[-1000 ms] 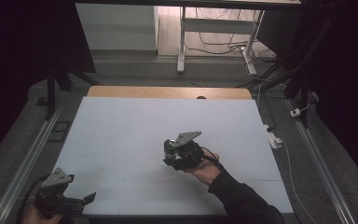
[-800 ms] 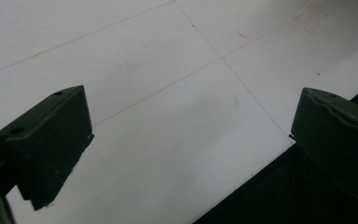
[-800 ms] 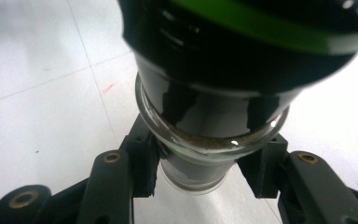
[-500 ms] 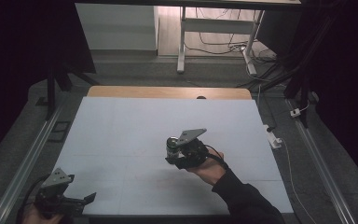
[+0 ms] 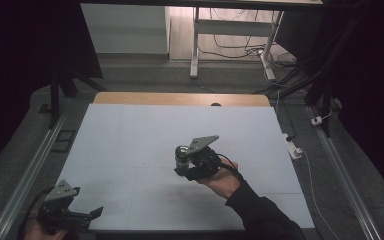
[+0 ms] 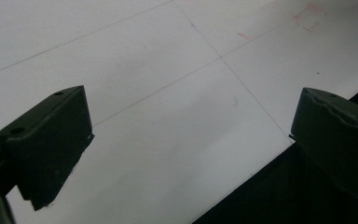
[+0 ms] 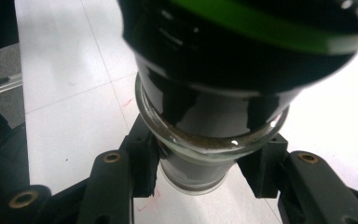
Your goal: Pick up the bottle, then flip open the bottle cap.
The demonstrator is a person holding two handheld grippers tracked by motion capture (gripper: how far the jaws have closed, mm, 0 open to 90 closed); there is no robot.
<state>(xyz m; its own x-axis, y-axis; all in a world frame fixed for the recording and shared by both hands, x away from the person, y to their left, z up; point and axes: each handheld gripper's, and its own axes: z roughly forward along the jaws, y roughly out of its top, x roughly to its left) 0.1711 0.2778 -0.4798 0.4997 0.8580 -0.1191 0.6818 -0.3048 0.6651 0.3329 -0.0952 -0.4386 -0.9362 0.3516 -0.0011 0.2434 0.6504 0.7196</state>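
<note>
A dark glass jar (image 5: pixel 182 154) with a black top and a green band (image 7: pixel 270 28) is at the middle of the white table (image 5: pixel 130 135). My right gripper (image 5: pixel 189 164) is shut on it, and in the right gripper view its pads (image 7: pixel 144 163) press the jar's narrow glass part (image 7: pixel 196 163) from both sides. Whether the jar rests on the table or hangs just above it is unclear. My left gripper (image 5: pixel 91 215) is at the table's near left corner. It is open, with nothing but bare table between its jaws (image 6: pixel 191 140).
A wooden strip (image 5: pixel 180 99) runs along the table's far edge. Metal rails (image 5: pixel 35 165) flank the table on both sides. A white power strip (image 5: pixel 294 147) lies off the right edge. A desk frame and cables (image 5: pixel 230 45) stand beyond the table.
The right gripper has shifted very slightly with the jar still held. The left gripper has stayed where it was.
</note>
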